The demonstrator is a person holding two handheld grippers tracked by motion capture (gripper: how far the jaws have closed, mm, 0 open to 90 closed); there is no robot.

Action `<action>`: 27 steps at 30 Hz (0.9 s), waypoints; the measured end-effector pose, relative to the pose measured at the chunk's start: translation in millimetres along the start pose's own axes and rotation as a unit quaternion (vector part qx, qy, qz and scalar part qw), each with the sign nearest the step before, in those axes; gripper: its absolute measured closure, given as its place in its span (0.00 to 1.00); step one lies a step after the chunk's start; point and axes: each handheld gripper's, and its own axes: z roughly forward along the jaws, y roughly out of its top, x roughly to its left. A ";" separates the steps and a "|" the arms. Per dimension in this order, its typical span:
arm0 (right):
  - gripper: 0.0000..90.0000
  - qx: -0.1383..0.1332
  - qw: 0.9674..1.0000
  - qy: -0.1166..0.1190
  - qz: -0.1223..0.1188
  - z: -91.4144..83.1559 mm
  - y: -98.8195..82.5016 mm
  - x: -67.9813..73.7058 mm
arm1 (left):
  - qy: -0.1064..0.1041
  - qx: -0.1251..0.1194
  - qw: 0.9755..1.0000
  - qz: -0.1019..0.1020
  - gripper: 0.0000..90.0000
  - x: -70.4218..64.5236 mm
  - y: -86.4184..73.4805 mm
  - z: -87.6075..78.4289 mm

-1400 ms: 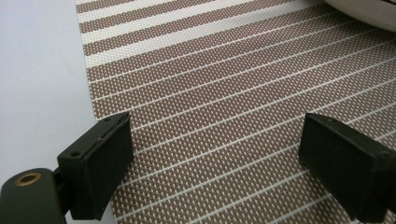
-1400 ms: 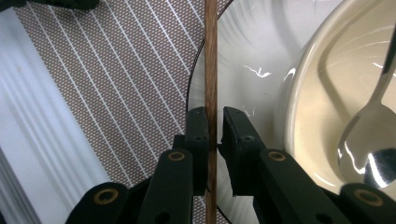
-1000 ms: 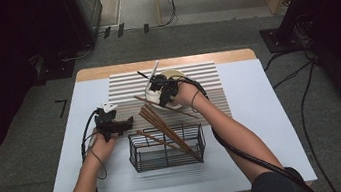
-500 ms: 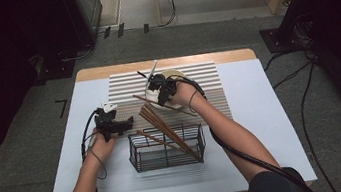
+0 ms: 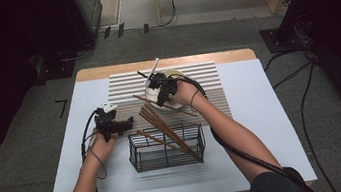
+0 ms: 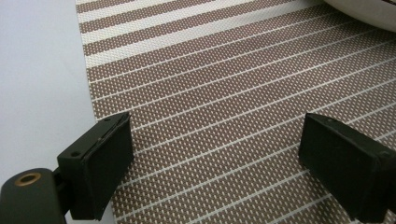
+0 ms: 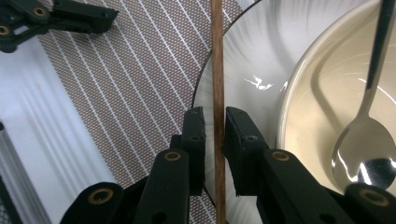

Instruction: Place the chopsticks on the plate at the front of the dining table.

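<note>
A single brown chopstick (image 7: 218, 70) lies across the rim of a white plate (image 7: 252, 56) and runs between the pads of my right gripper (image 7: 215, 126). Those jaws have just been opening, and a thin gap shows on the chopstick's left side. From above, the right gripper (image 5: 160, 88) hovers over the plate at the back of the striped placemat (image 5: 206, 78). My left gripper (image 6: 215, 140) stands open and empty over the mat's left edge. It also appears in the high view (image 5: 121, 124).
On the plate stands a cream bowl (image 7: 322, 93) with a metal spoon (image 7: 369, 140) in it. A black wire basket (image 5: 166, 149) sits at the table's front, with several chopsticks (image 5: 160, 125) leaning out of it toward the back left.
</note>
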 end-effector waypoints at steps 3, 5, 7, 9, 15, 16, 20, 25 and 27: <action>0.84 -0.007 1.000 -0.001 -0.001 -4.3 -1.3 1.8 | 0.000 0.000 1.000 0.001 0.11 0.1 0.0 0.0; 0.83 -0.014 1.000 -0.001 -0.001 -6.9 -2.5 2.5 | 0.000 0.000 1.000 0.001 0.11 0.1 0.0 0.0; 0.80 -0.021 1.000 0.003 -0.003 -9.8 -4.4 4.0 | 0.001 0.000 1.000 0.001 0.11 0.1 0.0 0.0; 0.78 -0.028 1.000 0.006 -0.005 -12.5 -6.8 4.8 | 0.001 -0.001 1.000 0.001 0.11 0.0 0.0 0.1; 0.67 -0.053 0.998 0.023 -0.004 -18.0 -15.2 6.1 | 0.001 -0.001 1.000 0.001 0.11 0.0 -0.1 0.1; 0.65 -0.058 0.998 0.026 -0.003 -18.7 -16.4 6.7 | 0.000 -0.001 1.000 0.000 0.11 0.0 0.0 0.0; 0.63 -0.069 0.997 0.032 -0.008 -20.7 -20.8 9.0 | 0.001 0.000 1.000 0.001 0.11 0.0 -0.1 0.0; 0.55 -0.086 0.996 0.035 -0.012 -22.6 -26.1 11.4 | 0.001 -0.001 1.000 0.000 0.11 -0.1 -0.1 0.1; 0.53 -0.093 0.995 0.038 -0.011 -23.1 -28.3 11.9 | 0.001 -0.001 1.000 0.000 0.11 -0.1 -0.1 0.1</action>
